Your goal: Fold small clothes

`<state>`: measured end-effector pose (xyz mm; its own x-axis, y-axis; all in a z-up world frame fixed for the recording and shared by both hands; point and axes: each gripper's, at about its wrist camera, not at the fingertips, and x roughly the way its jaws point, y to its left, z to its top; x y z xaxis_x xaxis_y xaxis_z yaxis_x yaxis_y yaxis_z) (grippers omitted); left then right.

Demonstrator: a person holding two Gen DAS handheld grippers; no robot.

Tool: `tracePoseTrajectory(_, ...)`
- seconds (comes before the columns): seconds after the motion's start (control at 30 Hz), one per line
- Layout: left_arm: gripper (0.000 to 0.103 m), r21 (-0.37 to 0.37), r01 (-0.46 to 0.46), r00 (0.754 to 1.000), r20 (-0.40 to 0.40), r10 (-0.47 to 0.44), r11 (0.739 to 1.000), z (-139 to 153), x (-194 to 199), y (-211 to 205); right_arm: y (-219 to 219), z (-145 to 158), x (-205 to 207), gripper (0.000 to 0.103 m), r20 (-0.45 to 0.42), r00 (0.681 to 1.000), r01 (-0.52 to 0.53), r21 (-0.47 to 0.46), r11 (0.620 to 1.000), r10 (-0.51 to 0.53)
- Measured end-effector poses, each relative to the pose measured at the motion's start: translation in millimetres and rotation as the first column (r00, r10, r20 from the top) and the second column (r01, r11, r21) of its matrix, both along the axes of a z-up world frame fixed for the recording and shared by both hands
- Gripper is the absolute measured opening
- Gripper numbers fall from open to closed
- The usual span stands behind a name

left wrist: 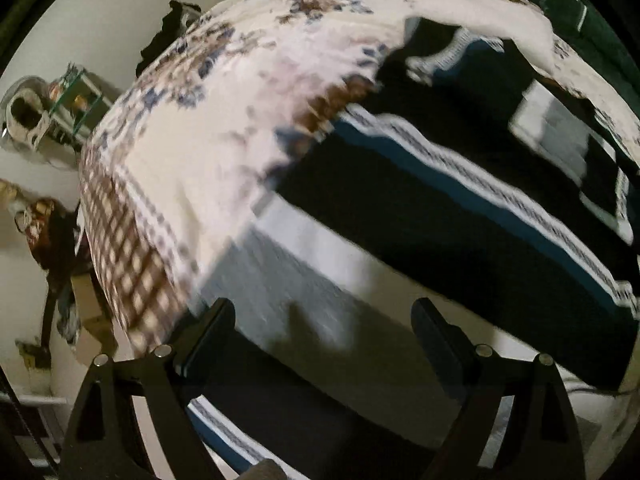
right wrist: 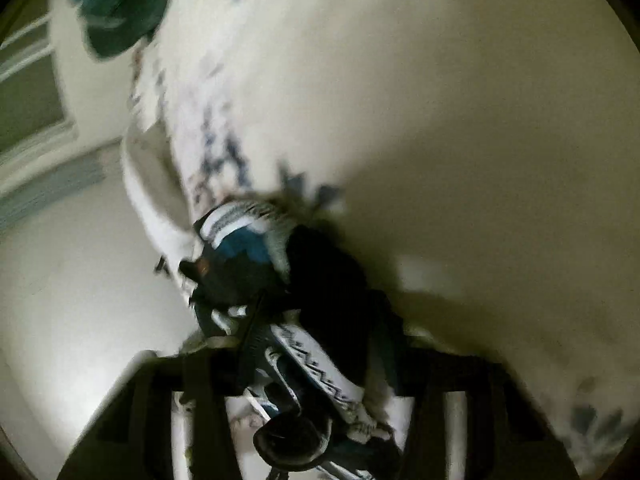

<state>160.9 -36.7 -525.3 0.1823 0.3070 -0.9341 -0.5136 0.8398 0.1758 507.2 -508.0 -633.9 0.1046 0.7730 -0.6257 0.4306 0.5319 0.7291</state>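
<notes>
On my left, a wall shelf (left wrist: 78, 96) and a hanging bag (left wrist: 44, 232) are showing against the pale wall, with a dark cloth (left wrist: 168, 28) hanging over the far edge of the bed. The bedspread (left wrist: 192, 152) is spreading out ahead of me, white with brown and blue flower patches and a checked border.

My left gripper (left wrist: 324, 332) is hovering over the bed with its 2 fingers (left wrist: 216, 328) standing wide apart and nothing between them. Just beyond them the garment (left wrist: 420, 220) is lying spread on the bedspread: black cloth with a blue band and a white patterned stripe running across it, plus pale grey panels at the near side. A second part of it is lying further right, also black with white edging. A dark green cloth (left wrist: 576, 8) is sitting at the far right edge of the bed.

In my right wrist view, everything is blurring. A green cloth (right wrist: 116, 8) is showing at the upper left, and the bedspread (right wrist: 400, 100) is filling most of the frame. My right gripper (right wrist: 316, 364) is sitting low in the frame, and a bunched part of the same black, blue and white garment (right wrist: 280, 280) is running up from between its fingers (right wrist: 448, 384), lifted off the bed. The fingers appear to be pinching that bunch, though blur and shadow are hiding the exact contact.
</notes>
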Motion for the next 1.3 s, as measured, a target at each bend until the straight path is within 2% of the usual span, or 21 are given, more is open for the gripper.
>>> tracePoseTrajectory(0.07, 0.090, -0.011, 0.010, 1.000, -0.012, -0.010, 1.000, -5, -5, -19, 0, 16, 6, 0.007, 0.047, 0.998, -0.028, -0.117, 0.993, 0.033)
tracePoseTrajectory(0.17, 0.090, -0.024, 0.032, 0.999, -0.018, -0.032, 0.999, -9, -10, -38, -32, 43, 19, 0.006, 0.129, 0.991, 0.069, -0.234, 0.970, -0.039)
tracePoseTrajectory(0.23, 0.090, -0.032, 0.054, 0.998, -0.023, -0.055, 0.998, -14, -16, -49, -39, 34, 27, 0.006, 0.094, 0.996, 0.037, -0.269, 0.962, -0.012)
tracePoseTrajectory(0.33, 0.090, -0.044, 0.068, 0.997, -0.035, -0.069, 0.997, -18, -24, -61, -28, 25, 33, 0.010, 0.045, 0.995, -0.070, -0.259, 0.963, 0.085)
tracePoseTrajectory(0.37, 0.090, -0.046, 0.070, 0.997, -0.035, -0.071, 0.996, -17, -27, -64, -29, 28, 31, 0.019, 0.035, 0.996, -0.076, -0.252, 0.965, 0.088)
tracePoseTrajectory(0.4, 0.090, -0.049, 0.072, 0.997, -0.036, -0.074, 0.996, -17, -31, -68, -31, 33, 27, 0.035, 0.025, 0.997, -0.065, -0.267, 0.961, 0.074)
tracePoseTrajectory(0.47, 0.090, -0.057, 0.081, 0.996, -0.042, -0.084, 0.995, -16, -39, -76, -41, 50, 10, 0.054, 0.055, 0.997, -0.033, -0.269, 0.962, 0.050)
tracePoseTrajectory(0.57, 0.090, -0.076, 0.122, 0.989, -0.069, -0.127, 0.990, -20, -53, -95, -45, 72, -22, 0.055, 0.074, 0.995, -0.038, -0.281, 0.959, 0.061)
tracePoseTrajectory(0.63, 0.090, -0.083, 0.151, 0.983, -0.090, -0.158, 0.985, -24, -59, -107, -33, 87, -33, 0.055, 0.110, 0.988, -0.070, -0.287, 0.955, 0.106)
tracePoseTrajectory(0.7, 0.090, -0.089, 0.183, 0.975, -0.114, -0.193, 0.979, -30, -65, -121, -11, 99, -29, 0.055, 0.150, 0.969, -0.139, -0.338, 0.931, 0.199)
tracePoseTrajectory(0.77, 0.090, -0.097, 0.196, 0.970, -0.130, -0.207, 0.976, -32, -68, -131, 19, 109, -21, 0.055, 0.195, 0.928, -0.212, -0.424, 0.880, 0.317)
tracePoseTrajectory(0.83, 0.090, -0.110, 0.201, 0.969, -0.123, -0.214, 0.973, -29, -70, -138, 52, 107, -16, 0.055, 0.186, 0.882, -0.287, -0.514, 0.808, 0.432)
tracePoseTrajectory(0.87, 0.090, -0.103, 0.208, 0.968, -0.123, -0.220, 0.973, -26, -70, -142, 65, 102, -19, 0.055, 0.160, 0.854, -0.335, -0.559, 0.759, 0.495)
tracePoseTrajectory(0.9, 0.090, -0.099, 0.214, 0.967, -0.121, -0.225, 0.972, -24, -70, -144, 75, 94, -26, 0.055, 0.111, 0.823, -0.386, -0.610, 0.692, 0.557)
tracePoseTrajectory(0.93, 0.090, -0.097, 0.223, 0.965, -0.117, -0.233, 0.970, -21, -71, -147, 84, 82, -37, 0.055, 0.026, 0.784, -0.455, -0.656, 0.603, 0.621)
tracePoseTrajectory(0.97, 0.090, -0.095, 0.229, 0.964, -0.113, -0.239, 0.969, -19, -71, -150, 86, 71, -51, 0.055, -0.038, 0.755, -0.507, -0.667, 0.546, 0.654)
tracePoseTrajectory(1.0, 0.090, -0.091, 0.238, 0.963, -0.107, -0.247, 0.967, -15, -72, -152, 82, 67, -61, 0.055, -0.041, 0.759, -0.514, -0.650, 0.559, 0.650)
tracePoseTrajectory(1.1, 0.090, -0.114, 0.298, 0.947, -0.087, -0.308, 0.948, -8, -78, -168, 41, 74, -80, 0.055, 0.005, 0.850, -0.447, -0.524, 0.725, 0.527)
tracePoseTrajectory(1.13, 0.090, -0.124, 0.326, 0.938, -0.084, -0.337, 0.937, -7, -80, -176, 25, 79, -86, 0.055, 0.009, 0.874, -0.415, -0.504, 0.757, 0.485)
tracePoseTrajectory(1.2, 0.090, -0.168, 0.398, 0.908, -0.072, -0.414, 0.902, -7, -87, -200, -5, 88, -100, 0.055, 0.005, 0.902, -0.376, -0.484, 0.790, 0.432)
tracePoseTrajectory(1.3, 0.090, -0.231, 0.497, 0.850, -0.065, -0.523, 0.837, -16, -97, -244, -39, 94, -124, 0.055, -0.040, 0.914, -0.372, -0.486, 0.791, 0.405)
